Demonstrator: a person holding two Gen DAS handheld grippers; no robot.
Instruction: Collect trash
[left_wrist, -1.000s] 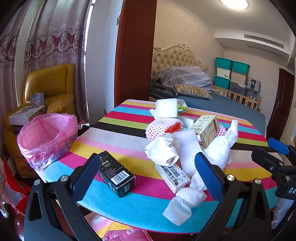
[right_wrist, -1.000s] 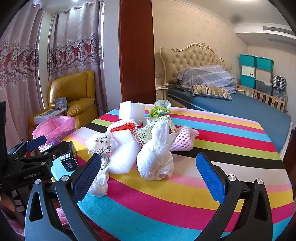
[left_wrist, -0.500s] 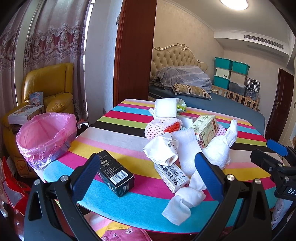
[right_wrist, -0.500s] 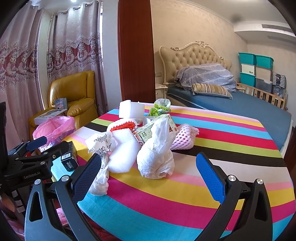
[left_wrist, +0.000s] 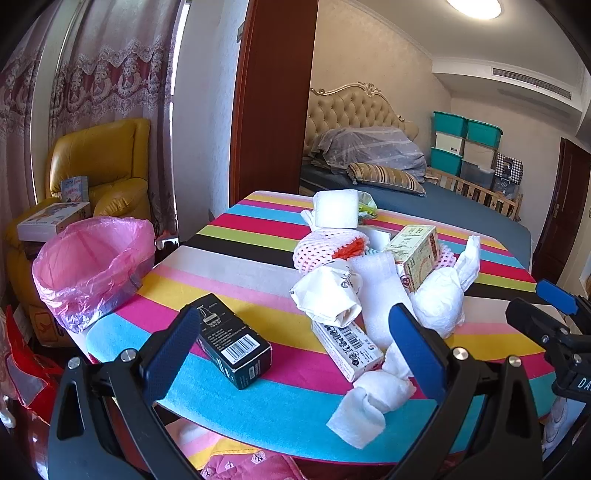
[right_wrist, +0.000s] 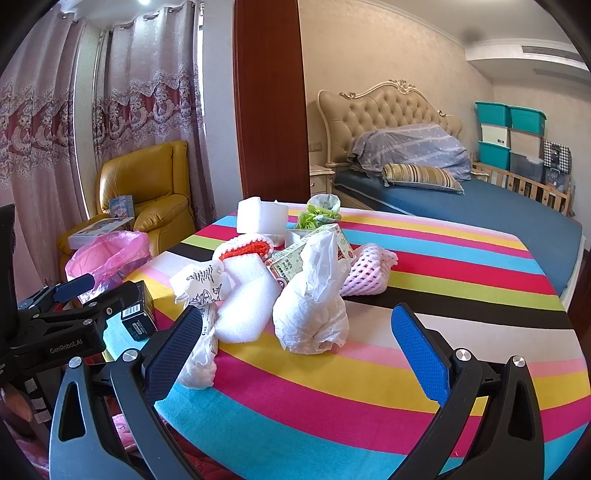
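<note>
left gripper (right_wrist: 70, 295) marked "GenRobot.AI", barcoded black box (left_wrist: 231, 339)

The round table's striped cloth (left_wrist: 236, 266) looks like matt woven fabric, and on it lie a glossy black cardboard box (left_wrist: 231, 339), a white printed paper carton (left_wrist: 347, 349), soft crumpled white tissue wads (left_wrist: 373, 400), a thin crinkled white plastic bag (right_wrist: 314, 310), a spongy matt white foam sheet (right_wrist: 245, 302) and a pink foam fruit net (right_wrist: 365, 271) with an open mesh surface. Beside the table, the bin's pink plastic liner (left_wrist: 92, 258) is thin, wrinkled and slightly shiny, and the yellow leather armchair (right_wrist: 155, 188) behind it has a smooth sheen. The grippers' blue finger pads (right_wrist: 421, 354) show a fine knurled rubbery texture on matt black plastic arms fixed with bright metal screws.
</note>
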